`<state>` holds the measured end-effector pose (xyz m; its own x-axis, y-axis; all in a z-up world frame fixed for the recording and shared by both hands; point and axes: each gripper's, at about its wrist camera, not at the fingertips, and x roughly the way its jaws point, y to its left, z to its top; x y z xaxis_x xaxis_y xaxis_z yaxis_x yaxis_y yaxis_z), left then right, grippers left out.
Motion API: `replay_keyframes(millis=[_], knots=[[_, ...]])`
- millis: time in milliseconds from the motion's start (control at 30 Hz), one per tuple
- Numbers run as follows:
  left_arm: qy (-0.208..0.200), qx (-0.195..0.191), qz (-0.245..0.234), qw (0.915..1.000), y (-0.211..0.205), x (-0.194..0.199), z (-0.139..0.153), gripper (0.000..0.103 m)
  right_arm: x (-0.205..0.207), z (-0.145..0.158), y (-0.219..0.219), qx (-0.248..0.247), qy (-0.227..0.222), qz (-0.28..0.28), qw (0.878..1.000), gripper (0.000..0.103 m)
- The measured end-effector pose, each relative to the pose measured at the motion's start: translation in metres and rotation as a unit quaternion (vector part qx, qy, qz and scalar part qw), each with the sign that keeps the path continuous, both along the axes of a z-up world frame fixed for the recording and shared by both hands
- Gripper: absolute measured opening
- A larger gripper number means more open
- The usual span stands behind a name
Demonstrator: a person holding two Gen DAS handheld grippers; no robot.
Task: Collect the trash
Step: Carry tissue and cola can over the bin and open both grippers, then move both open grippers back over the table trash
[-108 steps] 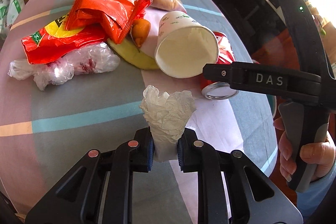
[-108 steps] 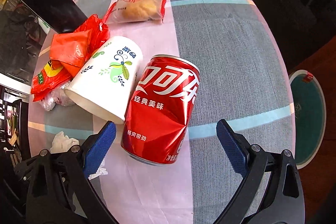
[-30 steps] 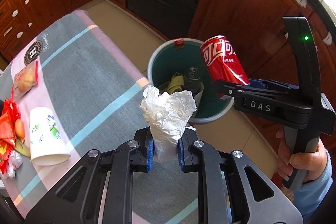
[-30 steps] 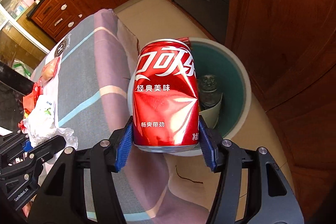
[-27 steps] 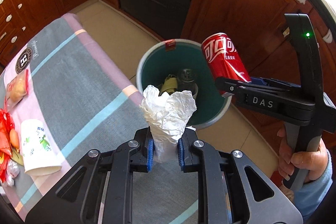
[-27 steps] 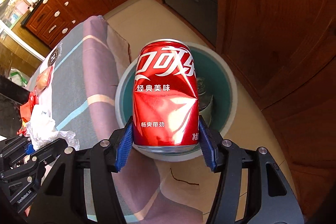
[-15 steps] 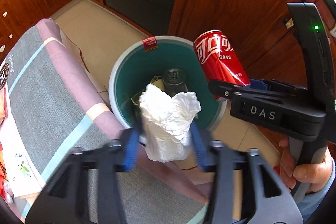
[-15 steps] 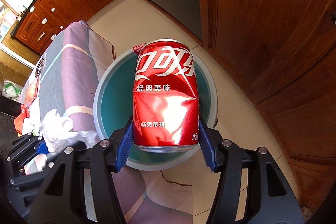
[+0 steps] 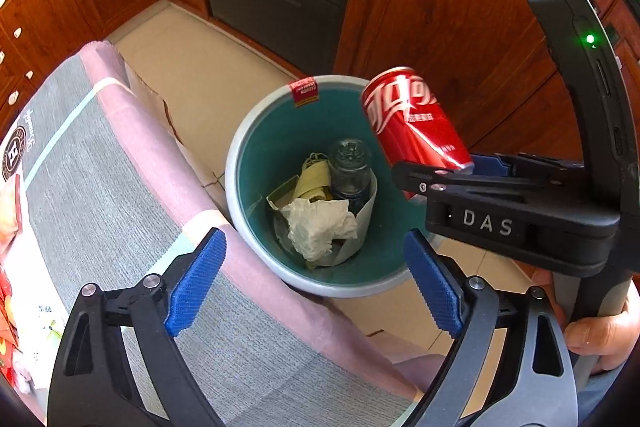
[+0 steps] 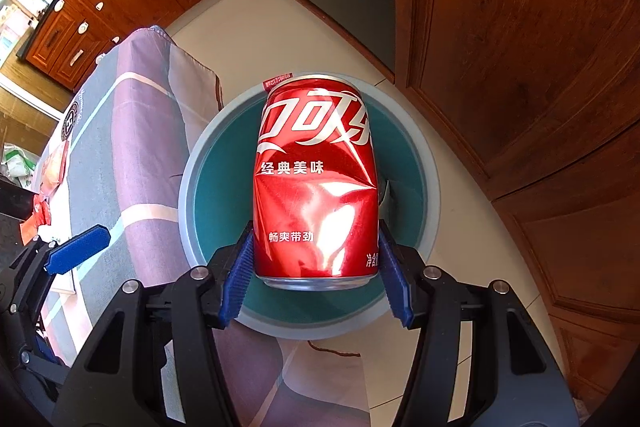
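Note:
A teal trash bin (image 9: 256, 155) with a grey rim stands on the floor beside the table. A crumpled white tissue (image 9: 320, 227) lies inside it among a bottle (image 9: 350, 167) and yellowish scraps. My left gripper (image 9: 316, 283) hovers over the bin's near rim, its jaws opening wide with nothing between them. My right gripper (image 10: 316, 279) is shut on a dented red cola can (image 10: 316, 183), held above the bin (image 10: 430, 187). In the left wrist view the red cola can (image 9: 412, 123) hangs over the bin's right rim.
The table's striped cloth (image 9: 120, 187) drops off next to the bin. Wrappers and a paper cup (image 9: 24, 311) lie at the table's far left. Wooden cabinets (image 9: 440, 7) stand close behind the bin. A hand (image 9: 600, 331) grips the right tool's handle.
My left gripper has opened and the tissue has dropped into the bin. Both grippers have moved from the table edge to above the bin; the can stays gripped.

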<state>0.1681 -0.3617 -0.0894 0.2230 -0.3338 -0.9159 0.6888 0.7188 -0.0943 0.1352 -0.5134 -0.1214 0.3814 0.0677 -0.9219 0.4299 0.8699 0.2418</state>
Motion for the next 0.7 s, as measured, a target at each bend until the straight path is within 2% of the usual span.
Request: replay_keyframes(millis=[67,167,300,500,700], knots=[[0.0,0.002,-0.001,1.0,0.002,0.0,0.0,0.092,0.002,0.001,0.0,0.006,-0.002,-0.001,1.0,0.077],[0.007,0.001,0.002,1.0,0.009,-0.001,-0.001,0.095,0.006,0.0,0.002,0.019,0.002,-0.006,1.0,0.086],[0.014,0.0,0.011,0.9998,0.019,-0.004,0.0,0.097,0.007,-0.005,0.002,0.036,0.017,-0.019,0.999,0.087],[0.019,-0.006,0.025,0.9995,0.038,-0.01,0.003,0.098,0.001,-0.007,0.013,0.032,0.034,-0.02,0.999,0.088],[0.015,-0.012,0.039,0.999,0.065,-0.018,0.011,0.098,-0.004,0.005,0.03,0.024,0.03,-0.01,0.999,0.088]])
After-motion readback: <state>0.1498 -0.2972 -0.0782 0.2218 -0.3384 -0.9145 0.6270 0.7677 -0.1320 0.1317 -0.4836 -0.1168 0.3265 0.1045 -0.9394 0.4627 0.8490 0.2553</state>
